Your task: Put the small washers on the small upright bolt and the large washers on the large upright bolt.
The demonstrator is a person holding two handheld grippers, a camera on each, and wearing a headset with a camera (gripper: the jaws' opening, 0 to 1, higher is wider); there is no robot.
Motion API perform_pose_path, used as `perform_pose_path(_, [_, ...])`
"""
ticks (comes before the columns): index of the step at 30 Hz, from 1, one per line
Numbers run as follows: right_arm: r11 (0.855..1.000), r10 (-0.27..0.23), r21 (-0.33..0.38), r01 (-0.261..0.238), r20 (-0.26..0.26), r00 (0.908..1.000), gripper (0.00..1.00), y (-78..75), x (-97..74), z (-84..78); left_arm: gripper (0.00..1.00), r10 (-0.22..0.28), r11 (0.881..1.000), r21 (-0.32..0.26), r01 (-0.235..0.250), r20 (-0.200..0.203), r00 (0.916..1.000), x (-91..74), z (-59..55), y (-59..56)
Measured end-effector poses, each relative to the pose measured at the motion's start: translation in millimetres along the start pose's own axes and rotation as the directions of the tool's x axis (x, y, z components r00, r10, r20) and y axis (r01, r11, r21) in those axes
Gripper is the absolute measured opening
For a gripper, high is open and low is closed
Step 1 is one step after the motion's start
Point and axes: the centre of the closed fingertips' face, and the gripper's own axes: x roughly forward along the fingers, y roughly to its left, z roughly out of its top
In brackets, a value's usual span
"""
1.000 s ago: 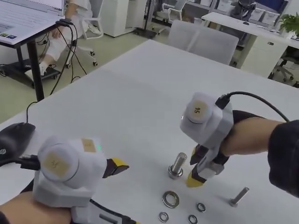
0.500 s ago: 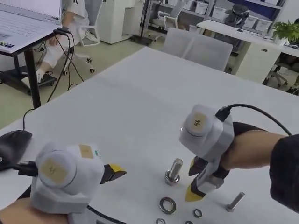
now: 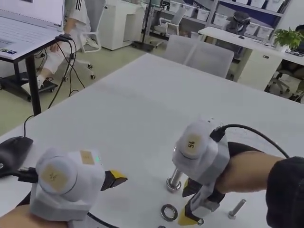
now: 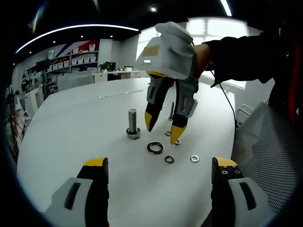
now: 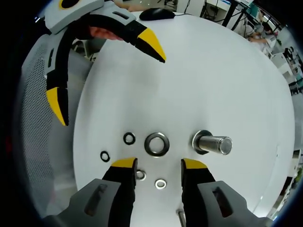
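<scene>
The large bolt (image 3: 174, 180) (image 5: 213, 143) stands upright on the white table (image 3: 142, 104). The large washer (image 3: 168, 212) (image 5: 156, 144) lies flat just in front of it. Several small washers (image 5: 129, 138) (image 4: 169, 159) lie around the large one. The small bolt (image 3: 236, 209) (image 4: 171, 111) stands to the right, partly behind my right gripper. My right gripper (image 3: 187, 219) (image 5: 159, 163) (image 4: 163, 131) points down, open and holding nothing, its tips low over the small washers beside the large washer. My left gripper (image 3: 114, 179) (image 4: 160, 161) is open and holding nothing, left of the bolts.
A black mouse (image 3: 12, 147) with a cable lies at the table's left edge. A desk with a laptop (image 3: 23, 28) stands beyond it, and chairs (image 3: 199, 54) at the far end. The table's near edge lies close below the washers.
My right gripper has moved down and nearer to me, from beside the large bolt to over the small washers. The left gripper has stayed about where it was.
</scene>
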Motion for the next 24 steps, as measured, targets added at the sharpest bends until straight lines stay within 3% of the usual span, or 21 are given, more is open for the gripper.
perform_pose_path(16, [1.000,0.002,-0.030,-0.002,-0.009,1.0000,0.35,4.0,16.8,11.2,0.90,0.010,1.000,-0.009,-0.010,0.007,0.9999,-2.8,-1.5,-1.3])
perform_pose_path(24, [1.000,0.007,-0.027,-0.007,-0.005,1.0000,0.33,4.3,15.7,11.7,0.90,0.009,1.000,-0.010,-0.009,0.007,0.9999,-1.9,-1.0,-1.7])
